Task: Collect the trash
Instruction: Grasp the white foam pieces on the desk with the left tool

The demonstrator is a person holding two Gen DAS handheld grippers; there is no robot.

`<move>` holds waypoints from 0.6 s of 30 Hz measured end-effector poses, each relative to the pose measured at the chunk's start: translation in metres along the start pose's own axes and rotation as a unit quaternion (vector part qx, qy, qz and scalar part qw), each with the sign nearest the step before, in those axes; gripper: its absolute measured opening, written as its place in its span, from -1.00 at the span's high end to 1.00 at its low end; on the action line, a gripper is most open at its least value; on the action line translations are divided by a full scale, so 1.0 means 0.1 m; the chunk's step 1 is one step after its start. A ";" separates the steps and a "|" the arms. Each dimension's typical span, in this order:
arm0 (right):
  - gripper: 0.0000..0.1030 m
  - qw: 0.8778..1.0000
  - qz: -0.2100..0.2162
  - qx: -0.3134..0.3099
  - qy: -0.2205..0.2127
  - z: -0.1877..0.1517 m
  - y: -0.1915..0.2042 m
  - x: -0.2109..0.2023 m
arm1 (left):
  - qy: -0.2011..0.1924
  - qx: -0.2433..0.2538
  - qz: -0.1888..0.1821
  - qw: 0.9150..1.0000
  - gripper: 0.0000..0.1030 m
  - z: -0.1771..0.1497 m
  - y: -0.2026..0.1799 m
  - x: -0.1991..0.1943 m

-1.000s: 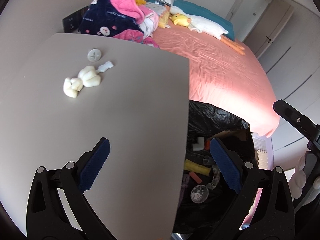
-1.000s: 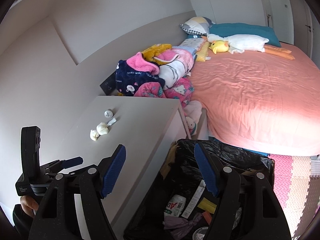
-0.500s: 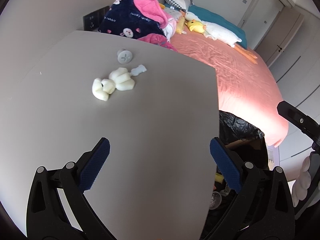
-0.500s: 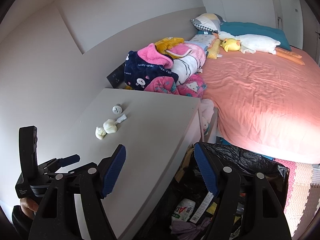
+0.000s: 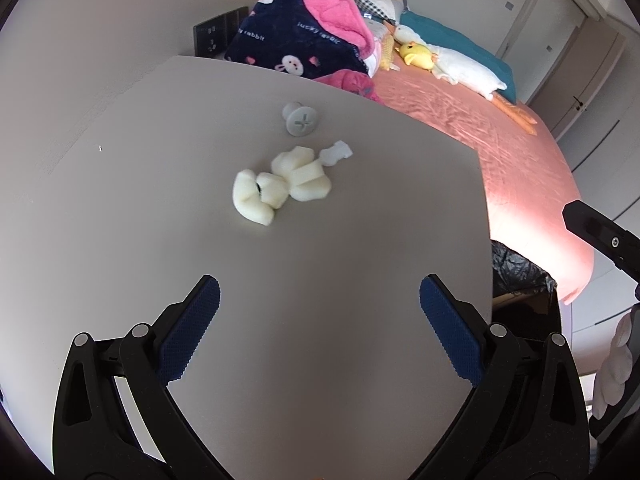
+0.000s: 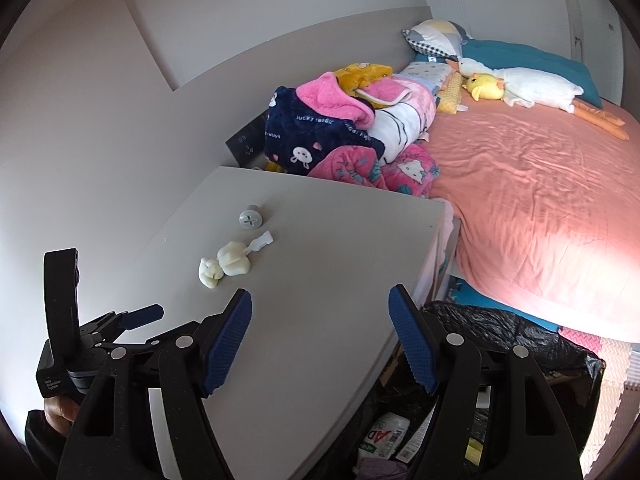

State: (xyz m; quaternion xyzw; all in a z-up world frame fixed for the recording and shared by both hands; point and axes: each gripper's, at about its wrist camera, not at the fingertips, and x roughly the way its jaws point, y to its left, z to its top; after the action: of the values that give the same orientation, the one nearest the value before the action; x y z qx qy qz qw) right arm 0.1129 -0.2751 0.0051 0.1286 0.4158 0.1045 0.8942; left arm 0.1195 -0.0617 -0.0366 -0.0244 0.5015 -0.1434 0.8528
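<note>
Both tongs, left gripper (image 5: 319,322) and right gripper (image 6: 320,334), gape wide, empty; soft foam scraps (image 5: 280,186) mid-tabletop (image 5: 360,260) may squash or skid away from the closing pads.

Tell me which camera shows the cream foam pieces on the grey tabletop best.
The left wrist view: the cream foam pieces lie large and near the centre, ahead of the open left gripper. The right wrist view shows them smaller, off to the left.

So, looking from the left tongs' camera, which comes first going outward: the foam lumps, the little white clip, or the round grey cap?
From the left tongs:
1. Foam lumps, mid-tabletop, nearest.
2. White clip, just behind them, to the right.
3. Round grey cap, farthest, near the table's back edge.
</note>
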 end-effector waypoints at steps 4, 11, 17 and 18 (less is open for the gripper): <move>-0.39 1.000 0.003 0.000 0.004 0.07 0.05 0.12 | 0.001 0.006 0.013 1.000 -0.88 0.05 0.08 0.08; -0.39 1.000 0.009 0.004 0.015 0.18 0.11 0.32 | 0.003 0.012 0.027 1.000 -0.88 0.18 0.20 0.23; -0.39 1.000 0.007 0.004 0.021 0.23 0.13 0.45 | 0.004 0.017 0.033 0.999 -0.88 0.30 0.28 0.36; -0.39 1.000 0.006 0.006 0.022 0.24 0.13 0.48 | 0.005 0.019 0.035 0.999 -0.88 0.32 0.30 0.38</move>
State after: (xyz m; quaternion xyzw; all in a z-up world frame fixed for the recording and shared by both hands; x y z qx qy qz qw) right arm 0.1606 -0.2520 -0.0101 0.1340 0.4352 0.1107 0.8834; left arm 0.1715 -0.0469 -0.0586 0.0099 0.5038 -0.1230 0.8550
